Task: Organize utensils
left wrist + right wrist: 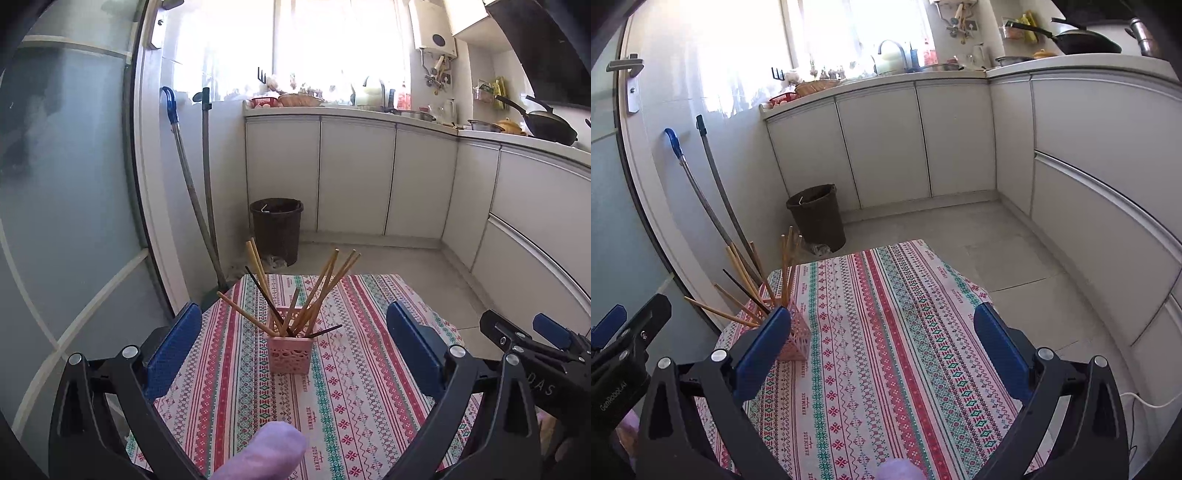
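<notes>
A pink perforated holder [290,354] stands on the patterned tablecloth [354,387] and holds several wooden and dark chopsticks [317,291] fanned upward. My left gripper [293,343] is open and empty, its blue fingers on either side of the holder and short of it. In the right wrist view the holder [798,341] and chopsticks [753,284] sit at the left, partly hidden by the left finger. My right gripper [882,347] is open and empty above the cloth [886,332]. The right gripper also shows in the left wrist view [546,343].
A dark waste bin [277,229] stands on the floor beyond the table. Two mop handles [199,192] lean on the wall at left. White cabinets [354,173] with a cluttered counter run along the back and right. A glass door [55,203] is at left.
</notes>
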{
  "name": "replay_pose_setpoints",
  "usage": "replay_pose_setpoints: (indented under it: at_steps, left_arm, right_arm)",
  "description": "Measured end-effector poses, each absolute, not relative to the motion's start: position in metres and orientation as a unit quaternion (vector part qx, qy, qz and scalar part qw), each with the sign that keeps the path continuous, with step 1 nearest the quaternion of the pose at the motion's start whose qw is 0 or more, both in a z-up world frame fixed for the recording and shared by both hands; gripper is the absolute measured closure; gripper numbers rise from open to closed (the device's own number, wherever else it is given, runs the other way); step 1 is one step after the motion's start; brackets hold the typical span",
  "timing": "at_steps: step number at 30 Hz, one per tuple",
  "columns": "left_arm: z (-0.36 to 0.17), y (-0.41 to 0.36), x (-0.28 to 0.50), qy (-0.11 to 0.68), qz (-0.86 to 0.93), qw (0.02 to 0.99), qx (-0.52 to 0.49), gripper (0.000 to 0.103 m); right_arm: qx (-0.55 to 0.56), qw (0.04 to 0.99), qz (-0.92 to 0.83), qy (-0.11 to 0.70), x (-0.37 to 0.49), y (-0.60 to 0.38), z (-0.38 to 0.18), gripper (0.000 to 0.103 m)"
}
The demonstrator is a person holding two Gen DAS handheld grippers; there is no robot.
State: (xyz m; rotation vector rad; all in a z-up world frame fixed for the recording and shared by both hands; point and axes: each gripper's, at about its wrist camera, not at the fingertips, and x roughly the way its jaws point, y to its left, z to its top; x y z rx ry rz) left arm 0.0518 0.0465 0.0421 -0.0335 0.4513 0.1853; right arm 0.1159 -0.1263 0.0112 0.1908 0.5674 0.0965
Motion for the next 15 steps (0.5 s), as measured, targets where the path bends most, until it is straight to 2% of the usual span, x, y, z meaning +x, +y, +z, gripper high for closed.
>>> replay_pose_setpoints:
  at_steps: [15]
  left_arm:
    - [0.0387, 0.0454, 0.0542, 0.231, 0.091, 0.969, -0.012, 0.007]
  right_arm:
    - [0.092, 0.952, 0.053, 0.287, 0.1175, -0.1245, 0.0082, 0.006]
